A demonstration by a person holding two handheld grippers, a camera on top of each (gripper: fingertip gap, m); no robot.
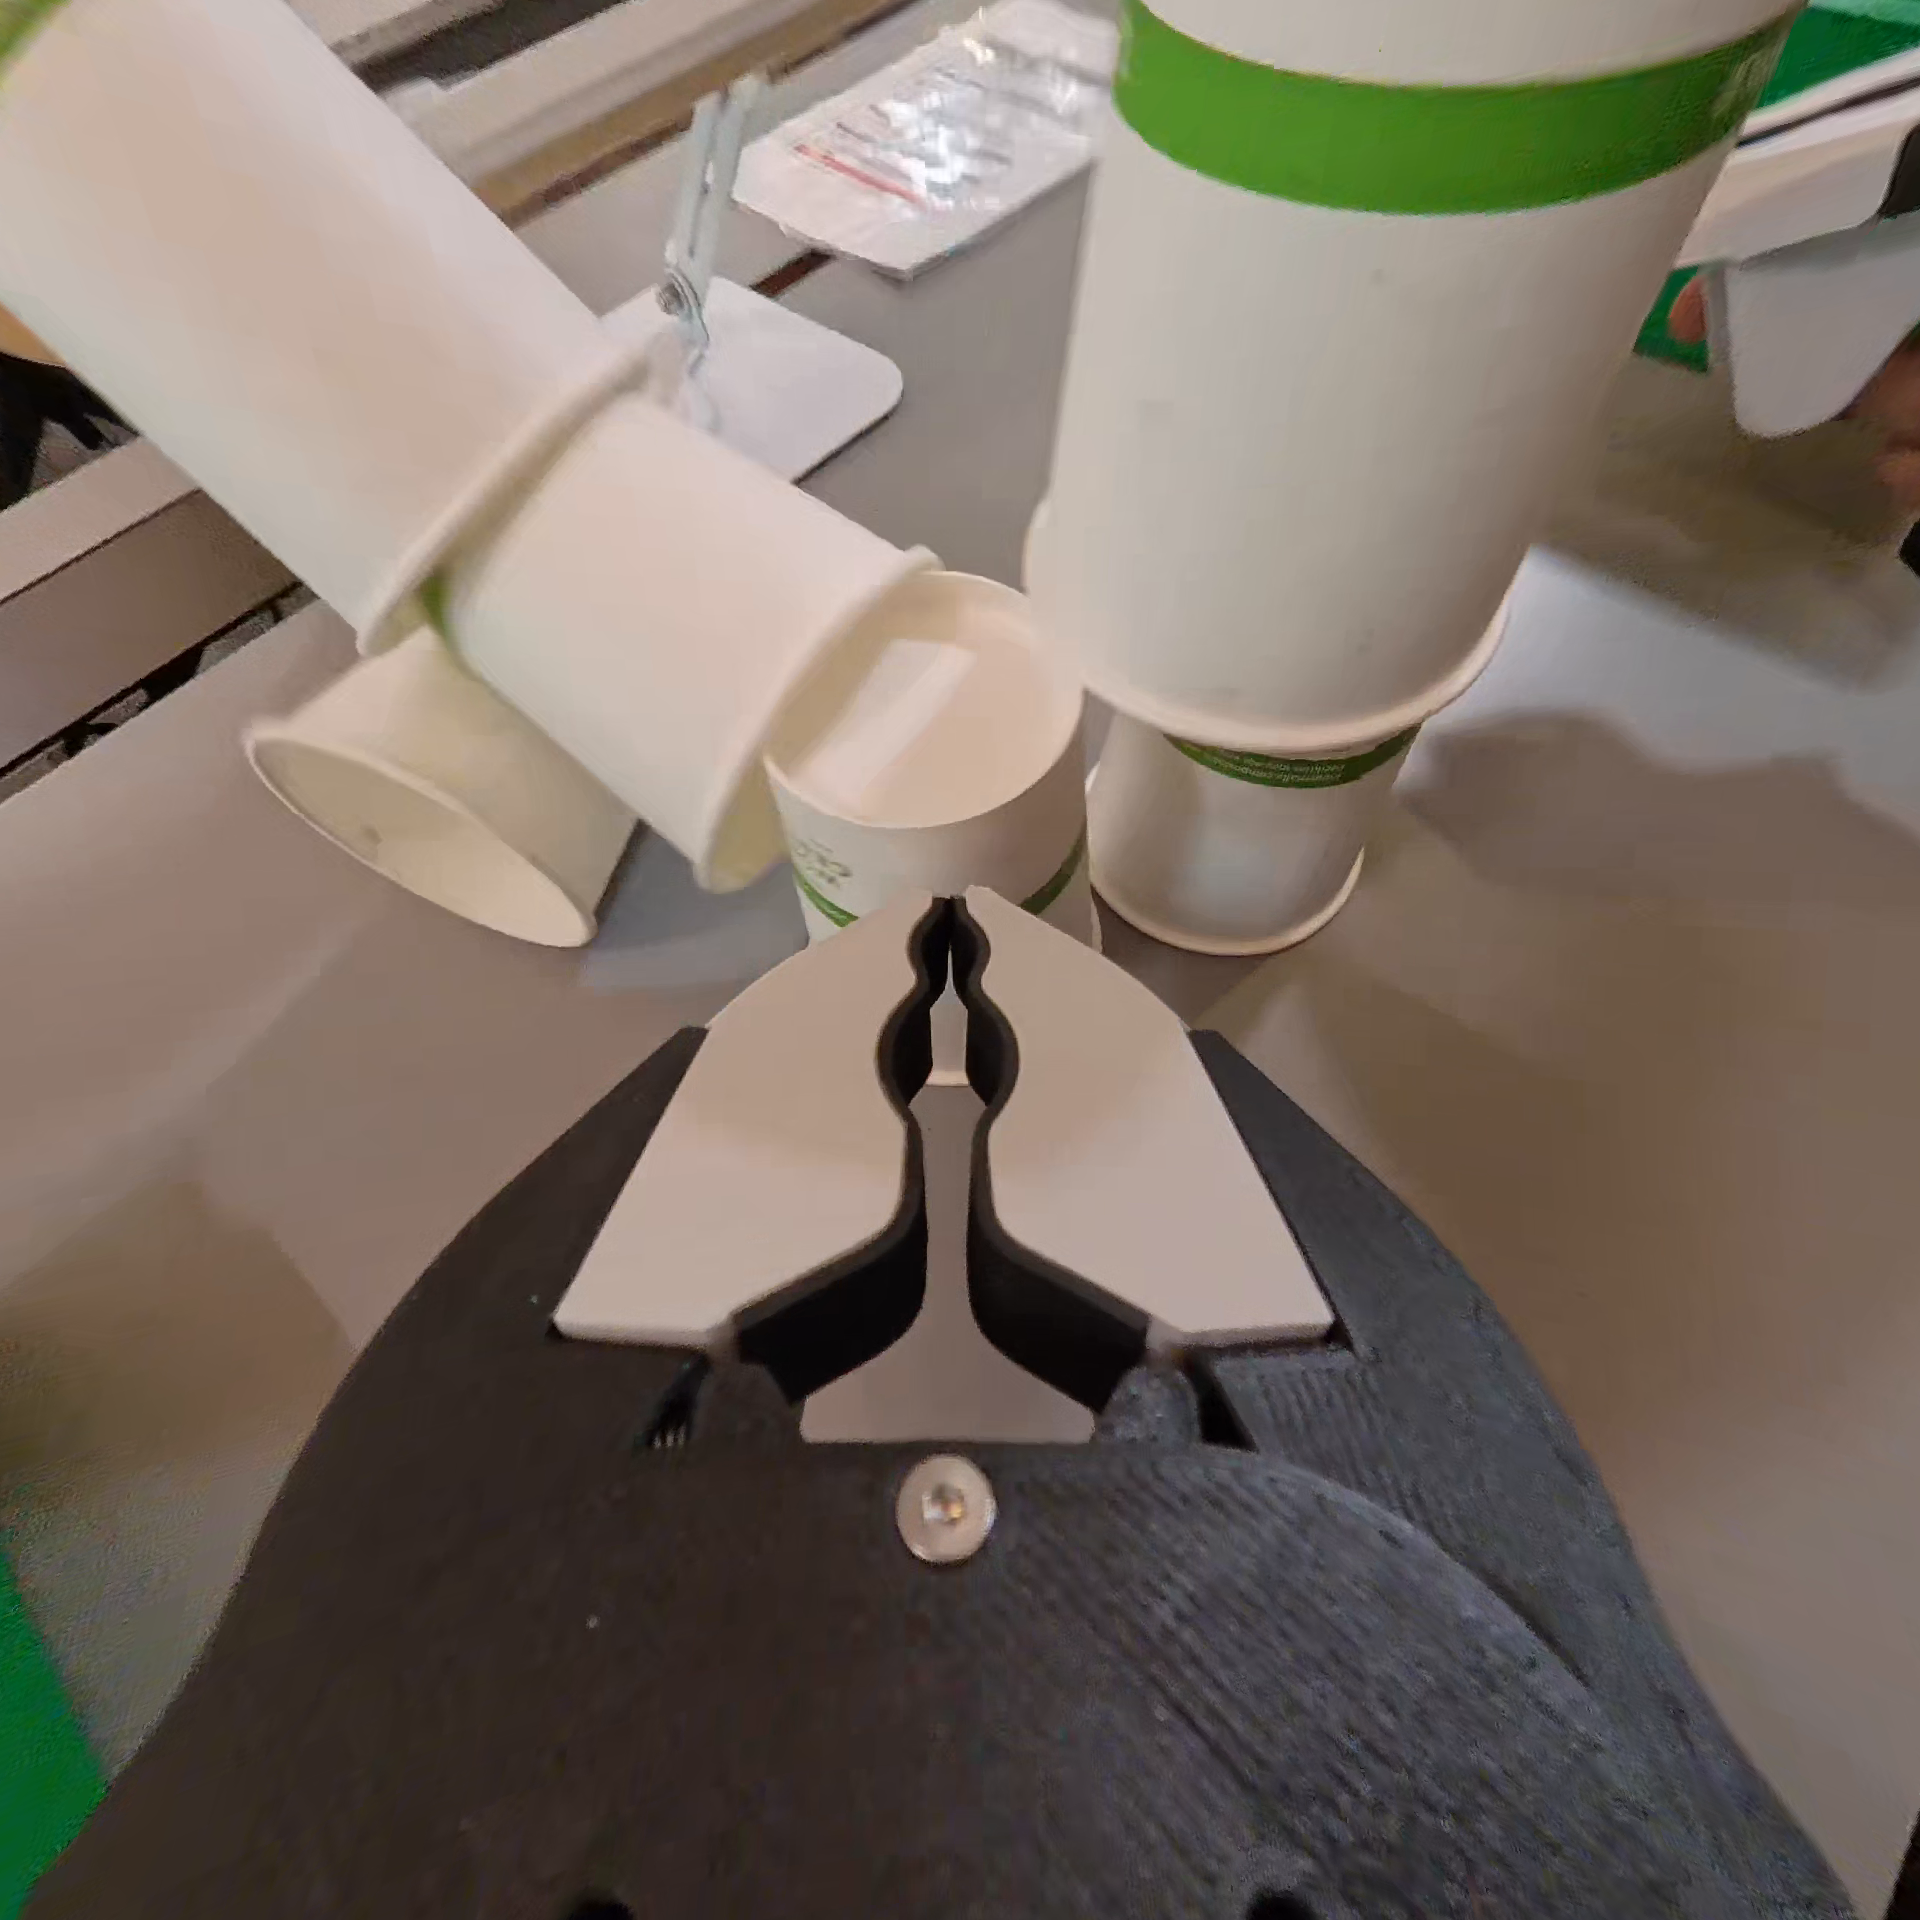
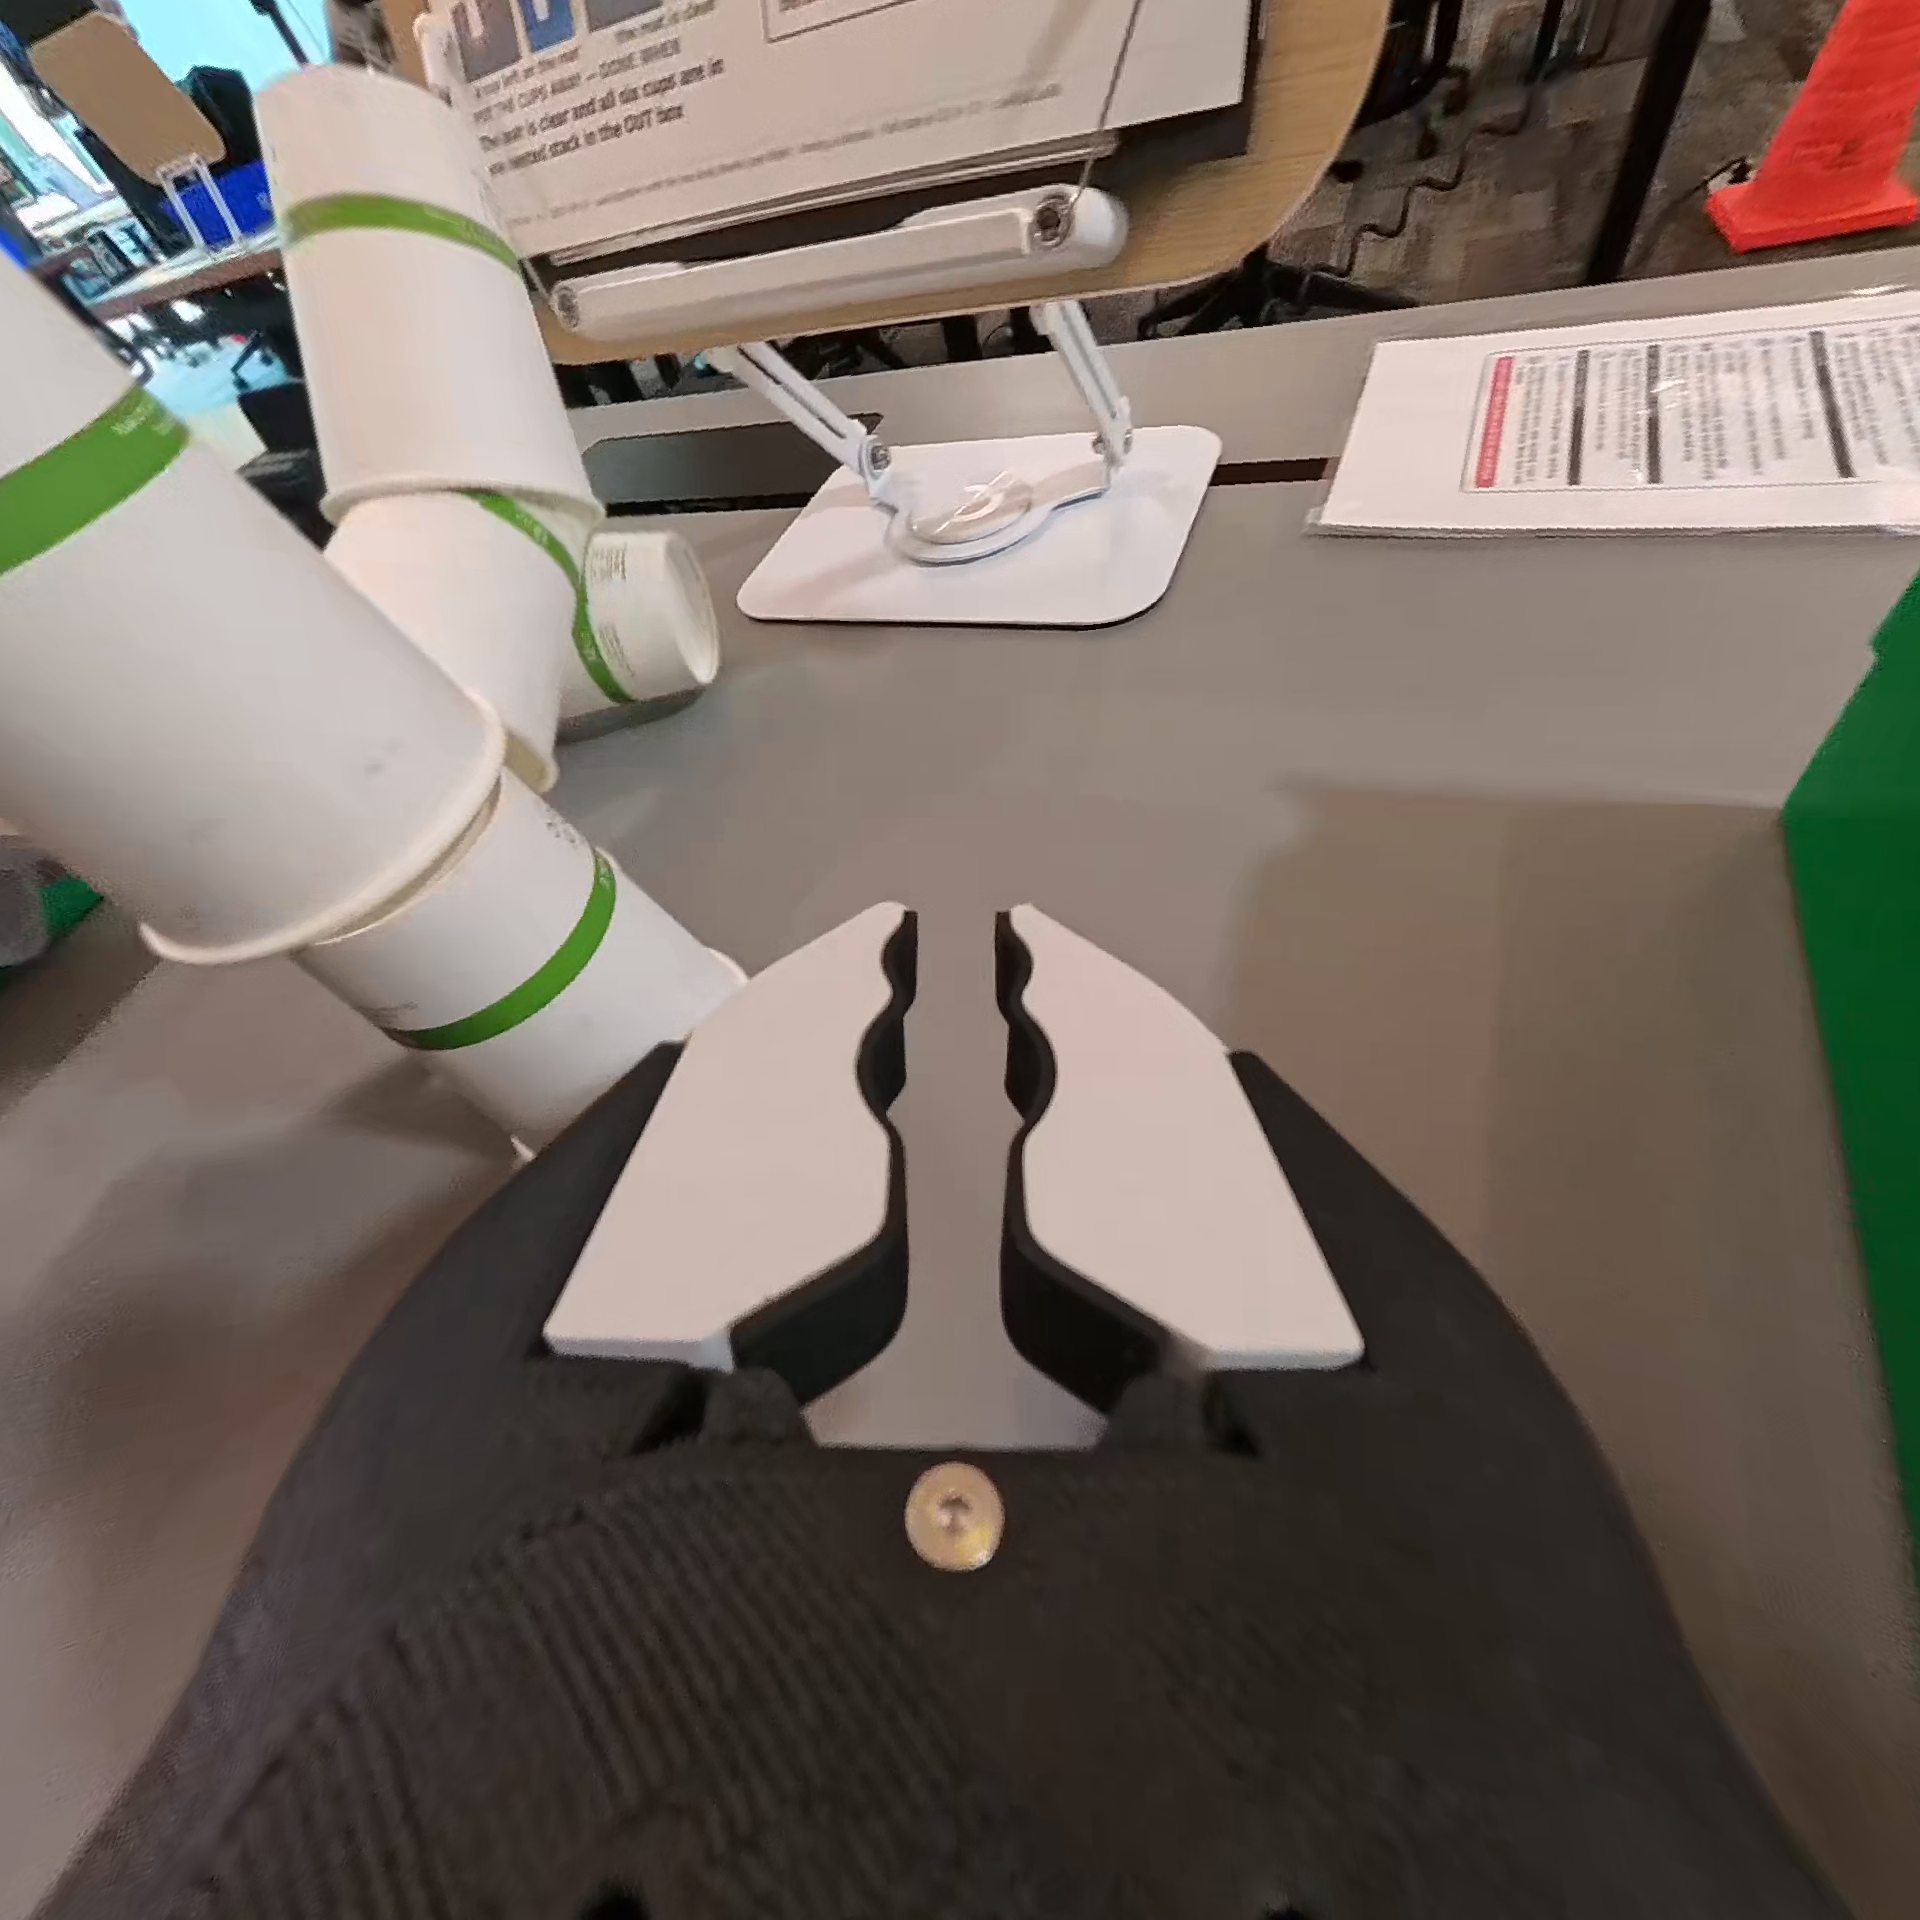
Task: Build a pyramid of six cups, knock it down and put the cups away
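The left gripper (image 1: 951, 920) is being held pretty much fully closed, tips nearly touching, with the thin wall of an upside-down paper cup (image 1: 930, 800) apparently pinched between them, though the contact itself can't quite be made out. To its left, a cup lying on its side (image 1: 436, 790) is being overlapped by a tilted nested stack (image 1: 447, 416); to the right, an upright stack of inverted cups (image 1: 1278, 499) is being rested on the grey table (image 1: 1558, 1039).

The right gripper (image 2: 956, 920) is being held a little open, nothing between the fingers, above bare tabletop. On its left, two leaning cup stacks (image 2: 260, 748) are seen. Farther back, a white tablet stand (image 2: 977, 520) is being used to prop a printed sheet, a laminated page (image 2: 1631, 436) is lying flat, and a green box (image 2: 1860, 935) is at the right edge. An orange cone (image 2: 1839, 125) is seen on the carpet beyond.
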